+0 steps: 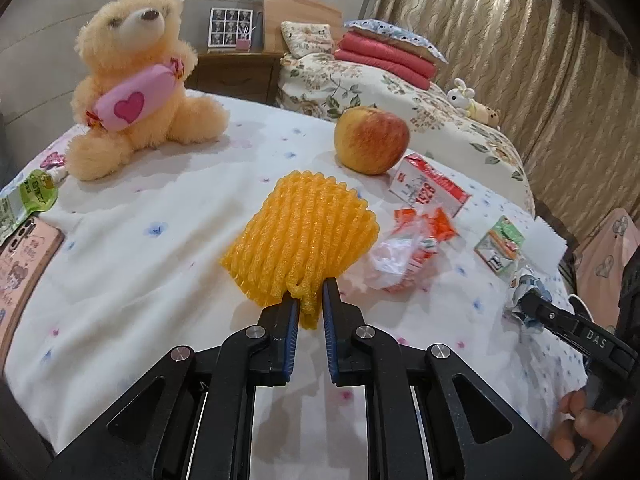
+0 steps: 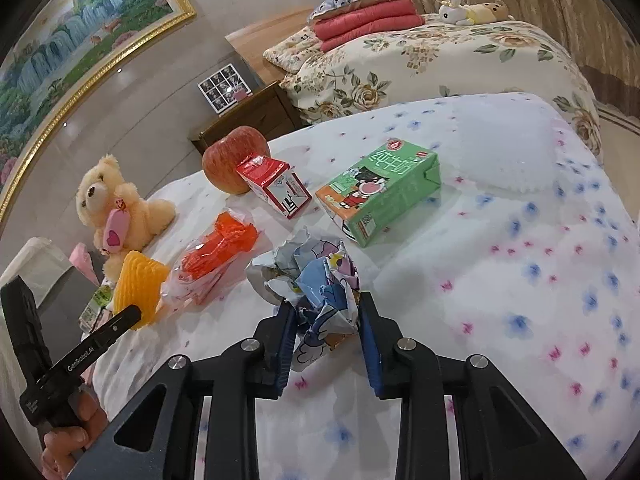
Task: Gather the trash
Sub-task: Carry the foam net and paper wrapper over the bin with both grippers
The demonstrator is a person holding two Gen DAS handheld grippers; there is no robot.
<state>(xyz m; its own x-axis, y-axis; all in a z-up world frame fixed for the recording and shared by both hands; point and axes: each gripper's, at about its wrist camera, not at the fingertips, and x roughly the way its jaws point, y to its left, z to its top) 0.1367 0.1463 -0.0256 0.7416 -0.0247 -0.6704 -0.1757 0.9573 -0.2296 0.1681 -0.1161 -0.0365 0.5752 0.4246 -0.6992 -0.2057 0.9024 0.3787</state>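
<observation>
Left wrist view: left gripper (image 1: 310, 294) nipped on orange foam net (image 1: 302, 236), just before the apple (image 1: 371, 140)
Right gripper (image 2: 326, 306): squeezing crumpled wrapper (image 2: 310, 280), nearer than the apple
Handling: both featherlight, squashy; edge pinches should do

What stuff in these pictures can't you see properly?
- Phone, left wrist view: cut off by the picture's edge.
- Green pouch, left wrist view: partly cut off at the edge; print too small to read.
- Crumpled wrapper, right wrist view: its lower part hides between the right claw fingers.
- Photo frame, left wrist view: pictures too small.
</observation>
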